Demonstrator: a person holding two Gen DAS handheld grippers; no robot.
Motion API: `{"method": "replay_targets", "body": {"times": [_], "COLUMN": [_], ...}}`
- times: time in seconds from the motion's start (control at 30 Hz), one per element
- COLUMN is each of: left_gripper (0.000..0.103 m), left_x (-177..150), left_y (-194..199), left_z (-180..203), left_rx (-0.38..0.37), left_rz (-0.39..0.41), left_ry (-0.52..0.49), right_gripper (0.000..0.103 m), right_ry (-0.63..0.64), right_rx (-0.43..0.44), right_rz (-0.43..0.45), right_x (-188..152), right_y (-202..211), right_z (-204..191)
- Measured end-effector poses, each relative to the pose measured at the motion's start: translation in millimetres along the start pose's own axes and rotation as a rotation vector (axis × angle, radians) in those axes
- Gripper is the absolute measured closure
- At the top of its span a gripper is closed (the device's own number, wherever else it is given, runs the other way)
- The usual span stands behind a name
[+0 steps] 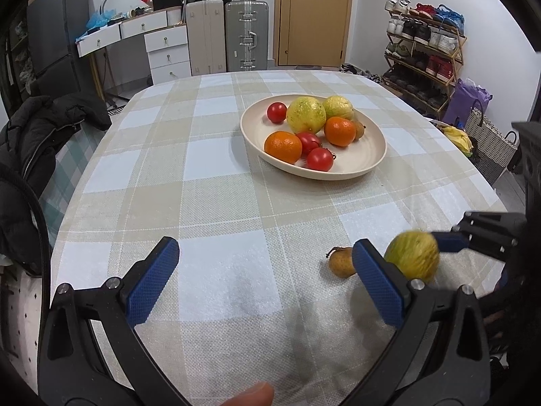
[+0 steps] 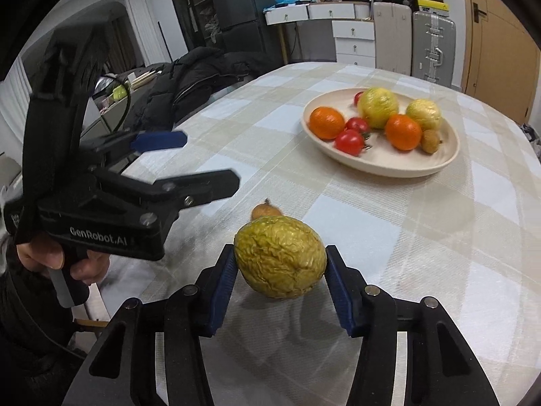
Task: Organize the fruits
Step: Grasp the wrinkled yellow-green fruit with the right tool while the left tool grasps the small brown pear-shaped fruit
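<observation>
We hold the right gripper [image 2: 280, 282] over the table [image 2: 422, 237], its blue fingers [image 2: 225, 284] clamped on both sides of a wrinkled yellow-green fruit [image 2: 280, 260], which sits near the table's front edge. A small brown fruit [image 2: 265, 210] lies on the checked cloth just behind it. We keep the left gripper [image 1: 267, 280] beside it, fingers [image 1: 154, 280] spread wide with nothing between them. Farther back, the cream bowl [image 1: 368, 165] holds two yellow-green fruits [image 1: 306, 114], two oranges [image 1: 283, 146], three tomatoes [image 1: 320, 159] and one small brown fruit [image 1: 358, 129].
</observation>
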State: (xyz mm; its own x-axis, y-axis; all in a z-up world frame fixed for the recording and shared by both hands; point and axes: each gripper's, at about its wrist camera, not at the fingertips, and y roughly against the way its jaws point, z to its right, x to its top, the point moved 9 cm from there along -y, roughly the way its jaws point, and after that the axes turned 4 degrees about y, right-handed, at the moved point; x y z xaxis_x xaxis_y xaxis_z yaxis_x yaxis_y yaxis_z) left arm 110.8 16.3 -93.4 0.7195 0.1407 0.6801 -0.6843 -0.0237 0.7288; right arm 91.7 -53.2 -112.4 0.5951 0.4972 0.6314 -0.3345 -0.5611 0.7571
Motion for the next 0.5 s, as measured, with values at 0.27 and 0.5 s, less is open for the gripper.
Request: {"method": "replay_targets", "body": {"times": [0.27,0.5], "left_gripper": [0.001,0.026], "left_x": [-12.6,-26.3], "left_y": [-9.6,-24.6], "left_z": [21.3,42.6], "left_rx": [-0.023,-0.076], "left_rz": [-0.047,-0.107], "left_ry": [-0.068,-0.109], "right_gripper": [0.050,0.050], "right_ry": [-0.077,-0.079], "right_rx": [-0.038,-0.046], "right_rz": [0.030,0.036], "right_x": [5.4,6.7], "right_y": [14.0,19.0], "right_z": [31.8,39.3]}}
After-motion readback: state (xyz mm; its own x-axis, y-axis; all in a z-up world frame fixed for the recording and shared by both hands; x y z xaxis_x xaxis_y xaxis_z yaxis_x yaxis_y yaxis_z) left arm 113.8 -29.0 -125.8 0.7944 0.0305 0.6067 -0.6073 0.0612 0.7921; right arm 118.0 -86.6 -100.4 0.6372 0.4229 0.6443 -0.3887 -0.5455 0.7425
